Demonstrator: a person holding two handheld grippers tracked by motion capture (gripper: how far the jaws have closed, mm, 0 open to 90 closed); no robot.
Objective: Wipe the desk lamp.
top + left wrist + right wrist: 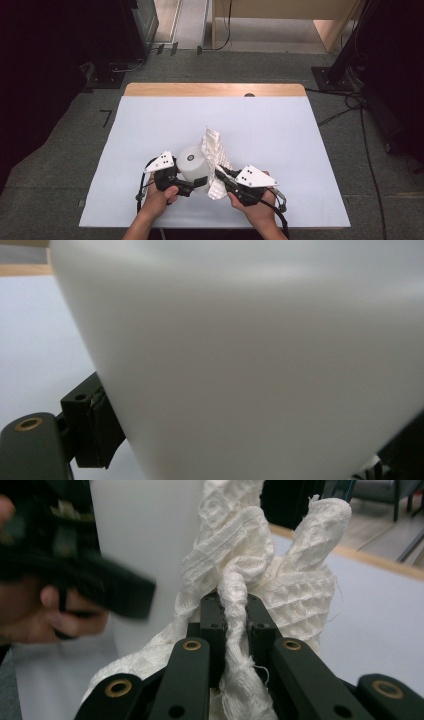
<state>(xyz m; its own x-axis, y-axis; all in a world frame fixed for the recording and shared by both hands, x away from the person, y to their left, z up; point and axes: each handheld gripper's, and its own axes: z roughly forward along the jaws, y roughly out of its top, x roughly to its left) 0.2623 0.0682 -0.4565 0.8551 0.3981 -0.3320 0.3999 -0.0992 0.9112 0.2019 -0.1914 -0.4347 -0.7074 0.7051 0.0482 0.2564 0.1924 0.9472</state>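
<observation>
The right claw (231,612) pinches the soft, limp cloth (280,575) at its bunched fold; the left claw (192,186) seemingly clamps the smooth, rigid white cylinder (192,162) at nine o'clock of it.

No legible txt, labels, brands or nos. on anything.

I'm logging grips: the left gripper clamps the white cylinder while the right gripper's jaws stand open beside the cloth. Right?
Not quite. The right gripper is shut on the white cloth, as the right gripper view shows. The left gripper does clamp the white cylinder.
</observation>
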